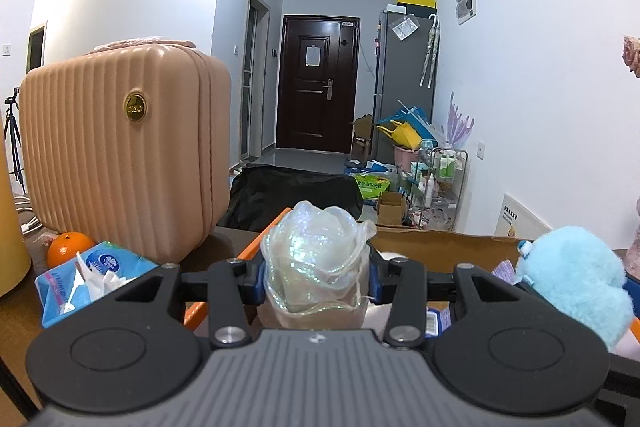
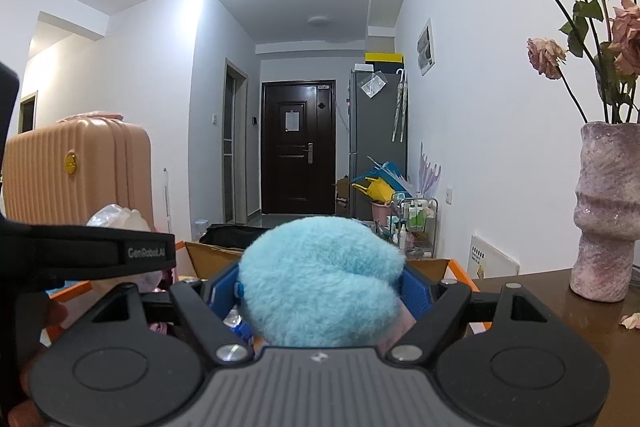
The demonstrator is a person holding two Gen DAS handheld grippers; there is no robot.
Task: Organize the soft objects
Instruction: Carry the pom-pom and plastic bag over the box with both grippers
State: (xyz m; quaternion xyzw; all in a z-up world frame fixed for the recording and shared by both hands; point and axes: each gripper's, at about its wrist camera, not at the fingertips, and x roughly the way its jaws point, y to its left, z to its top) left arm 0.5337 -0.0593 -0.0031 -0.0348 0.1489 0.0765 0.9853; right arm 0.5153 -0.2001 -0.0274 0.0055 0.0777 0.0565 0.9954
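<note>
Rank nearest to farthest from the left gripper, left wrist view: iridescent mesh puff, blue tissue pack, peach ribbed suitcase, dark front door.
1. Iridescent mesh puff: clamped in the left gripper.
2. Blue tissue pack: lower left, on the table.
3. Peach ribbed suitcase: left, behind the pack.
4. Dark front door: hallway's far end.

"GenRobot.AI" reads clearly in pale letters on the black strap (image 2: 146,251) of the left tongs, seen from the right wrist view. The gold badge (image 1: 135,109) on the peach suitcase (image 1: 120,155) carries marks too small to read. The tissue pack's (image 1: 80,277) printing is blurred.
</note>
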